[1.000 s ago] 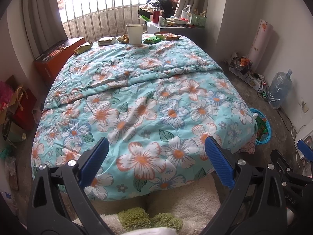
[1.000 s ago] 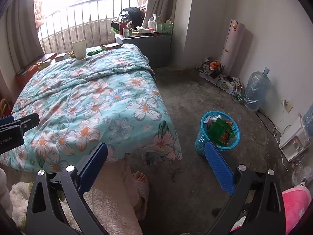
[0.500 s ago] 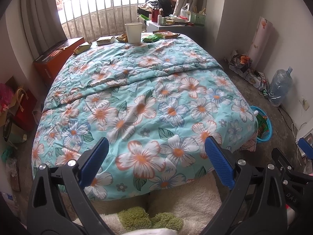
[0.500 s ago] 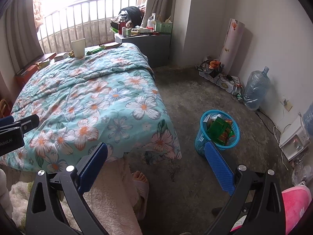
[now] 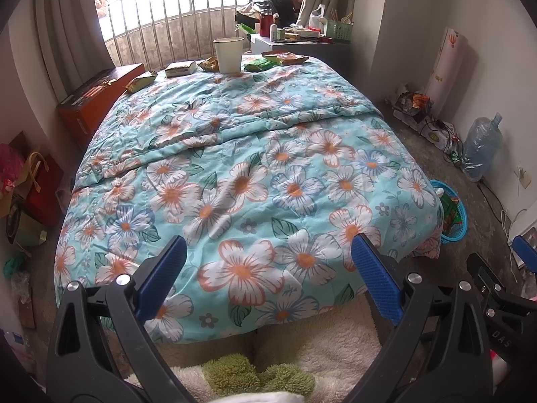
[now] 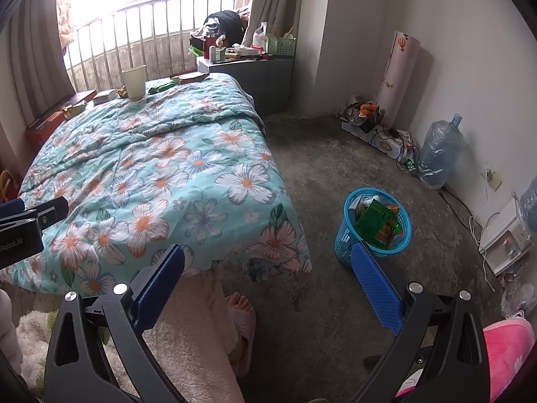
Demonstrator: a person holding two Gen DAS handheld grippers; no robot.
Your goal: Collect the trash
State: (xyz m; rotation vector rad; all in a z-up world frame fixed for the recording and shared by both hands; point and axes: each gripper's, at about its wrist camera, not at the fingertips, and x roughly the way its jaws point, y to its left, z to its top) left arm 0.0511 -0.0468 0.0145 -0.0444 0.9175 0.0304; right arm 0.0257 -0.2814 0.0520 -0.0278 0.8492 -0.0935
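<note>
- Blue pads on my left hand-held gripper (image 5: 268,282) stand wide apart with nothing between them, held over the foot of the bed (image 5: 241,168).
- My right hand-held gripper (image 6: 268,285) is spread just as wide and grips nothing; it hangs above the floor (image 6: 335,168) beside the bed's corner.
- Trash lies in a row at the far end of the quilt: a white cup (image 5: 229,54) stands upright, with a green wrapper (image 5: 260,64) and an orange packet (image 5: 286,57) to its right.
- Left of the cup lie a crumpled yellow wrapper (image 5: 208,64), a small box (image 5: 180,68) and another yellow wrapper (image 5: 140,82).
- A blue basket (image 6: 372,226) stands on the floor near the bed's corner, already holding green and red wrappers.
- My slippered foot (image 6: 241,315) shows below the quilt's edge.
</note>
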